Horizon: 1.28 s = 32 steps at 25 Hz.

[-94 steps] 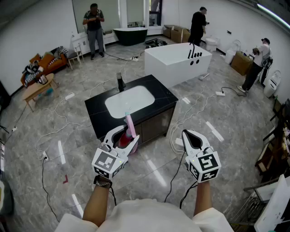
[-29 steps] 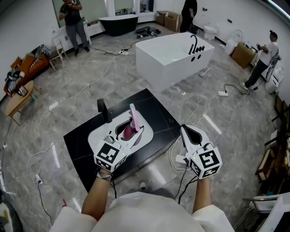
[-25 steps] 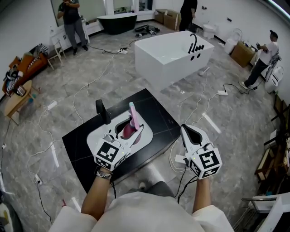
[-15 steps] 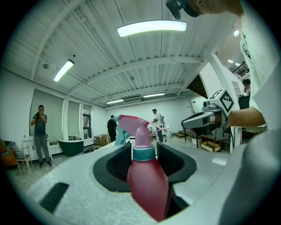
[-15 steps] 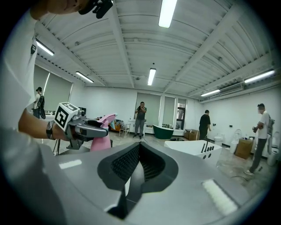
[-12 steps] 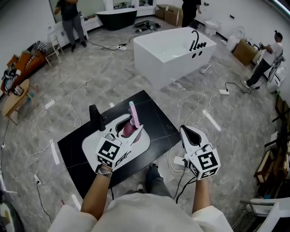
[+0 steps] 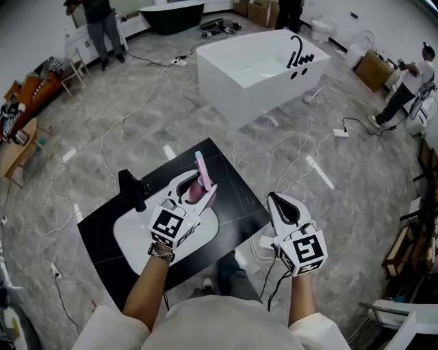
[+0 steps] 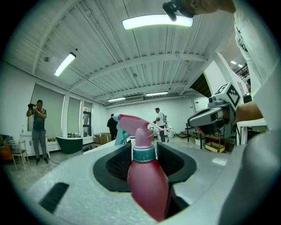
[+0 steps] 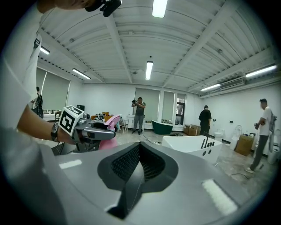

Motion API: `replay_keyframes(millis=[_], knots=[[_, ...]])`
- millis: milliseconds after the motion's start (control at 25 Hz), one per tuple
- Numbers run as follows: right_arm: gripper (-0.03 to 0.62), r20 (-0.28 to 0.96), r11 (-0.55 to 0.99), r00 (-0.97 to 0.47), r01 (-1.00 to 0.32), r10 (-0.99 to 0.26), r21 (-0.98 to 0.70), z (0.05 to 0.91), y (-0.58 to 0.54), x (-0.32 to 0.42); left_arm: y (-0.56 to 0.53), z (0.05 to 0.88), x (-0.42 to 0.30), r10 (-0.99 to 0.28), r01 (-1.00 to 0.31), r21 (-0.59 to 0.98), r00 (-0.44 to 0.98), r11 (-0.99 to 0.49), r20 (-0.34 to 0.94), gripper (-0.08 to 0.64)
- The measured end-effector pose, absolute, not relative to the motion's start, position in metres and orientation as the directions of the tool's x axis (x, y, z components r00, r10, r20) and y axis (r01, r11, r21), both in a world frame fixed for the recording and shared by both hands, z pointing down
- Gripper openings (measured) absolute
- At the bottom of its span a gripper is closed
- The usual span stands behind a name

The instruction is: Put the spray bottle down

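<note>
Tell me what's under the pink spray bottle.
The white sink, set in the black counter, shows below the spray bottle. The left claw holding it covers the bottle's base and the spot directly beneath.

A bathroom-fittings showroom: a white freestanding bathtub [image 7: 260, 65] mid-floor, a dark tub [image 7: 171, 11] behind it, a basin-topped black bench [image 7: 236, 199] before it.

The spray bottle [image 8: 147, 186] is smooth, glossy pink plastic. The left tool [image 8: 145, 154] and right tool [image 9: 138, 165] have matt pale plastic shells and ribbed black pads [image 9: 125, 162]. The bench [image 7: 236, 198] top looks like polished black stone, its basin [image 7: 133, 236] smooth white. The floor [image 7: 137, 123] is glossy, grey marble-look tile.
</note>
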State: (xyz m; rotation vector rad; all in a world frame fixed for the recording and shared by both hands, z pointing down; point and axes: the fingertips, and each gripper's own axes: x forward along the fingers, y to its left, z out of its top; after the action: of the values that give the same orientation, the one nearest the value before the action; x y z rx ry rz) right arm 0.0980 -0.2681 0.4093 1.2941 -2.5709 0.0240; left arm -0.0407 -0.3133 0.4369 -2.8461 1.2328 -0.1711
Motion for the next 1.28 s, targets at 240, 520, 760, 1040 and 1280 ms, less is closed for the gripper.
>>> replay_keyframes(millis=[240, 520, 760, 1040, 1280], knots=[[0.006, 0.263, 0.603, -0.567, -0.794, -0.781, 0.082, 0.427, -0.296, 0.103, -0.357, 0.472, -0.034, -0.729, -0.729, -0.044, 0.678, -0.683, 0.090, 0.189], [0.006, 0.295, 0.616, -0.578, -0.786, -0.761, 0.052, 0.455, -0.324, 0.102, -0.397, 0.514, -0.027, -0.721, -0.725, -0.008, 0.683, -0.689, 0.115, 0.188], [0.006, 0.326, 0.625, -0.581, -0.780, -0.746, 0.040, 0.473, -0.347, 0.100, -0.426, 0.542, -0.023, -0.717, -0.725, 0.011, 0.683, -0.689, 0.140, 0.187], [0.006, 0.334, 0.630, -0.583, -0.775, -0.741, 0.045, 0.488, -0.365, 0.102, -0.447, 0.569, -0.019, -0.716, -0.727, 0.032, 0.681, -0.685, 0.156, 0.187], [0.006, 0.379, 0.622, -0.569, -0.782, -0.730, 0.025, 0.500, -0.370, 0.107, -0.456, 0.586, -0.017, -0.711, -0.727, 0.043, 0.680, -0.685, 0.180, 0.187]])
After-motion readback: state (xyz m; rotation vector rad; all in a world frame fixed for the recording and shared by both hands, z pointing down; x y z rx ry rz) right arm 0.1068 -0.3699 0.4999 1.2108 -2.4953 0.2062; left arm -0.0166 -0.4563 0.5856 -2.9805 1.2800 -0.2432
